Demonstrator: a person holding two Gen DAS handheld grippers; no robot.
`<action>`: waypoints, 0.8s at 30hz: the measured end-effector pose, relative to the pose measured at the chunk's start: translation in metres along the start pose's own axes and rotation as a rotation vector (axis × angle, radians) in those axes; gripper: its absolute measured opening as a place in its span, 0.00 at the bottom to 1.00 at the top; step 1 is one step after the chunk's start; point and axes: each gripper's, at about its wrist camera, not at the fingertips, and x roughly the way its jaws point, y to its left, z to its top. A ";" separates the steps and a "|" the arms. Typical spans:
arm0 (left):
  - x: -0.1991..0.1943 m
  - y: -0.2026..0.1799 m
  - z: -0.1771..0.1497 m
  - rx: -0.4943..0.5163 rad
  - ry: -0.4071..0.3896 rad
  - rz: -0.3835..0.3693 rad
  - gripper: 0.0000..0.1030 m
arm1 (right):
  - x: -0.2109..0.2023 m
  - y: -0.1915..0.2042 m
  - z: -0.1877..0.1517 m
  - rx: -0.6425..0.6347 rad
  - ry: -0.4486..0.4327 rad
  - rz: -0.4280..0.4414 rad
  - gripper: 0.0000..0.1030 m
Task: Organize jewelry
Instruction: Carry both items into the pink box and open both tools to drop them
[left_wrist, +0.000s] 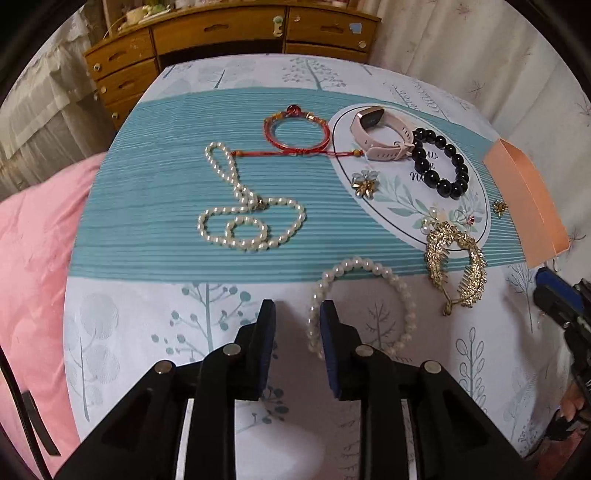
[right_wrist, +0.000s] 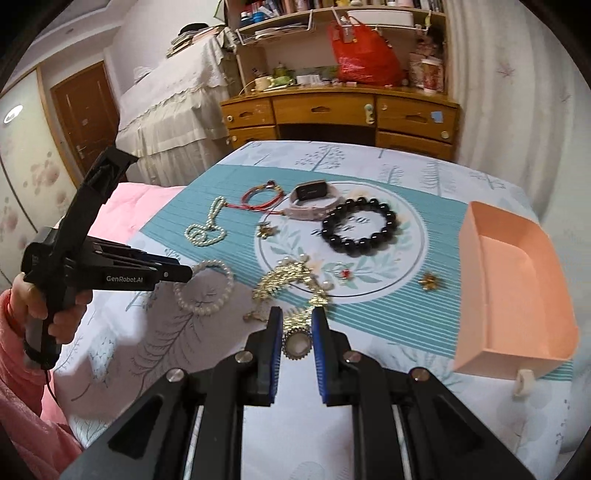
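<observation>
Between right gripper (right_wrist: 297, 325) jaws: ring (right_wrist: 295, 341) clamped, raised | right of it: pink box (right_wrist: 517, 280) | left gripper (left_wrist: 297, 314) released, one pad inside pearl bracelet (left_wrist: 364, 306) | ring likely light, stiff, slippery; pinch across band

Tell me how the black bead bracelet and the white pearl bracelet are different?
The black bead bracelet has big, dark, shiny beads; the white pearl bracelet has smaller, pale ones. The black one lies on the round flower picture, far from both grippers. The pearl one lies right by the left gripper. Both are round bead loops lying flat.
</observation>
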 end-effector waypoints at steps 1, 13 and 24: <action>0.001 -0.002 0.001 0.021 0.000 0.008 0.22 | -0.002 -0.003 0.000 0.004 -0.004 -0.001 0.15; 0.003 -0.020 0.004 0.145 0.015 0.021 0.05 | -0.011 -0.012 0.001 0.049 -0.025 -0.019 0.15; -0.036 -0.045 -0.002 0.174 0.024 -0.109 0.05 | -0.046 -0.033 0.013 0.097 -0.092 -0.059 0.16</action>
